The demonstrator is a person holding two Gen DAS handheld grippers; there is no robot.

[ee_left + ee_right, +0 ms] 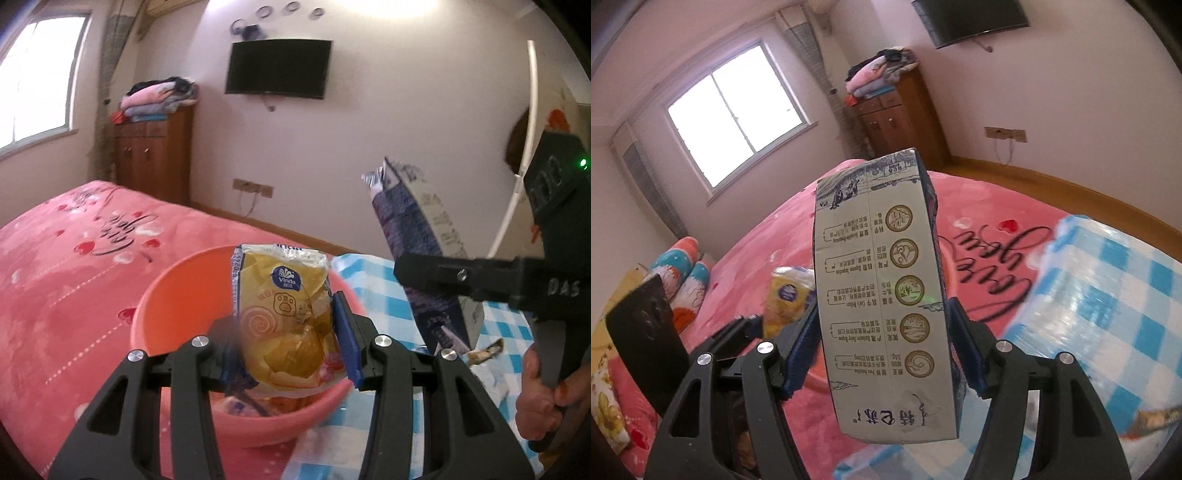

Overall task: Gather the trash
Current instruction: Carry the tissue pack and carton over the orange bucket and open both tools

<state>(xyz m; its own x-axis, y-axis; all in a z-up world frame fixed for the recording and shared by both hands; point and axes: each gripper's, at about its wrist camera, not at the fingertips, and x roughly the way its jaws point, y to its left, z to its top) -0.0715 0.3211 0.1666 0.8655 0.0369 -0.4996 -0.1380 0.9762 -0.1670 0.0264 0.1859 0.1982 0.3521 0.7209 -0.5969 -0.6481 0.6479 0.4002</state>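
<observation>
Now we hold trash in both tongs above the pink basin (159, 295), which sits between the bed (74, 240) and the checked surface (369, 280). Our left tongs (284, 332) are partly closed on a yellow tissue pack (284, 314); it looks soft, light and crinkly, so a grip across its middle suits it. Our right tongs (882, 343) clamp a milk carton (882, 295) by its narrow sides, near the base; it seems stiff, probably empty, and easily crushed.

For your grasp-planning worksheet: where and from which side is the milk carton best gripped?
Probably as the right gripper has it: pads on the two narrow side walls of the milk carton, near its lower half, approached facing a broad face. Those flat, parallel walls suit the pads.
</observation>
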